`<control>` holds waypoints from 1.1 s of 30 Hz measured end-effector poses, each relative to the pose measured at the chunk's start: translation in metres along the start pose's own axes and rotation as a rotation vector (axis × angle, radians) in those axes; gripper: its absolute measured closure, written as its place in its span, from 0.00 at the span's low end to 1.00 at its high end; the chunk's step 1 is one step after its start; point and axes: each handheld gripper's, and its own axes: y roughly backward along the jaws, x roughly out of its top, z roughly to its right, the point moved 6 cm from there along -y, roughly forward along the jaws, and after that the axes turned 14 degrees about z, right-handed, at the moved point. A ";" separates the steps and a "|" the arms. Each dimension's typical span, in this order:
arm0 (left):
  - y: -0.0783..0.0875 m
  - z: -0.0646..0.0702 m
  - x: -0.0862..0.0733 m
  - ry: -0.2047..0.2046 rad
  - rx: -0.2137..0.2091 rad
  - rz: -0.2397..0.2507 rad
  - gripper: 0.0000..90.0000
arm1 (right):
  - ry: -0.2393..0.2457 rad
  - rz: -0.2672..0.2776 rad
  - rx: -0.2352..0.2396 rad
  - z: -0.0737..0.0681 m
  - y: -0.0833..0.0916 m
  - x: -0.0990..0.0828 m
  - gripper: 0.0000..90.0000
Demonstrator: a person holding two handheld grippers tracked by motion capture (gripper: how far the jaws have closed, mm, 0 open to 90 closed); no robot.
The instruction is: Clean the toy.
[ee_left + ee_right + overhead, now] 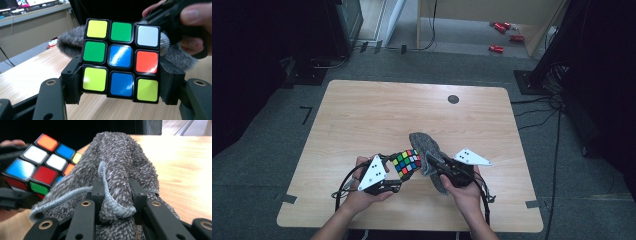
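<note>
Left gripper (120, 83) clamped a Rubik's cube (121, 60) above the counter (362, 115), while the right gripper (117, 195) pinched a grey fluffy cloth (120, 160) touching it.

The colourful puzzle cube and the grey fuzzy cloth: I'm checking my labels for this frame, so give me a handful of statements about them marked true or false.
1. The left hand-held gripper is shut on the colourful puzzle cube. True.
2. The grey fuzzy cloth lies flat on the light wooden table, untouched. False: the right hand-held gripper is shut on it and holds it bunched.
3. The cube's centre sticker facing the left gripper view is blue. True.
4. The cube and cloth are at opposite ends of the table. False: they are held right beside each other.
5. A round dark disc is set in the table's far side. True.
</note>
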 end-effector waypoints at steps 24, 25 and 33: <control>-0.006 0.002 -0.008 0.032 -0.001 -0.037 0.39 | 0.056 0.161 0.082 -0.036 0.010 0.027 0.79; -0.006 0.003 -0.006 0.042 -0.005 -0.030 0.39 | 0.070 0.150 0.097 -0.040 0.009 0.027 0.79; 0.001 -0.001 0.006 0.064 0.006 0.033 0.39 | 0.075 0.087 0.020 -0.019 0.002 0.009 0.80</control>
